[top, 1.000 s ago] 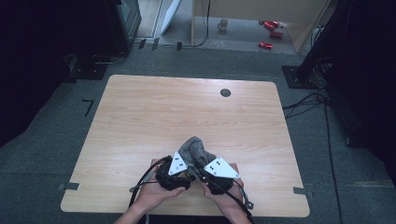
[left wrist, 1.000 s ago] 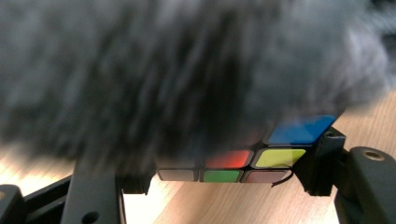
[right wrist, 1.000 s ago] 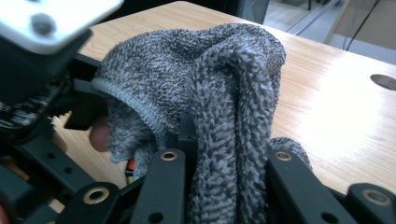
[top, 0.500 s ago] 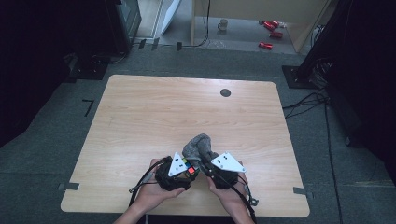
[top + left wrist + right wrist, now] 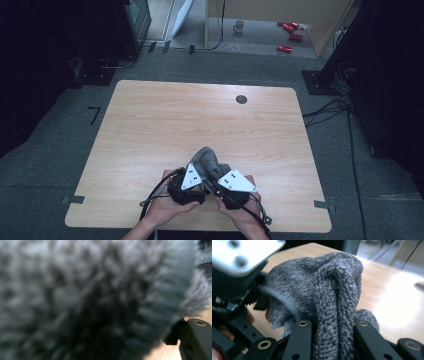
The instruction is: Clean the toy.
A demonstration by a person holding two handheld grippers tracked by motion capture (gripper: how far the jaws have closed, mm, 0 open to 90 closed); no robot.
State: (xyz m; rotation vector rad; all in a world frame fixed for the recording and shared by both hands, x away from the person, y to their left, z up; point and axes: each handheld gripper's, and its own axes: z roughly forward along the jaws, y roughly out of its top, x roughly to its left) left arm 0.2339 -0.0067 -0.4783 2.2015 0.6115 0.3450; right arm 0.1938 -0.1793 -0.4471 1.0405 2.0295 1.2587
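Observation:
A grey knitted sock (image 5: pixel 207 161) is bunched up near the front edge of the wooden table (image 5: pixel 165 125). My left gripper (image 5: pixel 201 171) comes at it from the left, and its jaws stand wide around the thick bundle and press on it. From that gripper the fuzzy grey knit (image 5: pixel 87 300) sits right against the lens, with one black finger (image 5: pixel 197 338) at its edge. My right gripper (image 5: pixel 218 176) is shut on a twisted fold of the sock (image 5: pixel 334 290), which runs up between its two jaws (image 5: pixel 333 326). The left gripper (image 5: pixel 259 302) sits close at the left.
Both hands rest close to the table's front edge. A small dark round grommet (image 5: pixel 241 99) sits in the far tabletop. Beyond the table are a mug (image 5: pixel 239 25), red cans (image 5: pixel 289 30) and cables (image 5: pixel 325 107) on the floor.
The right gripper has shifted slightly beside the sock, while the left has stayed put. Both still hold the sock as before.

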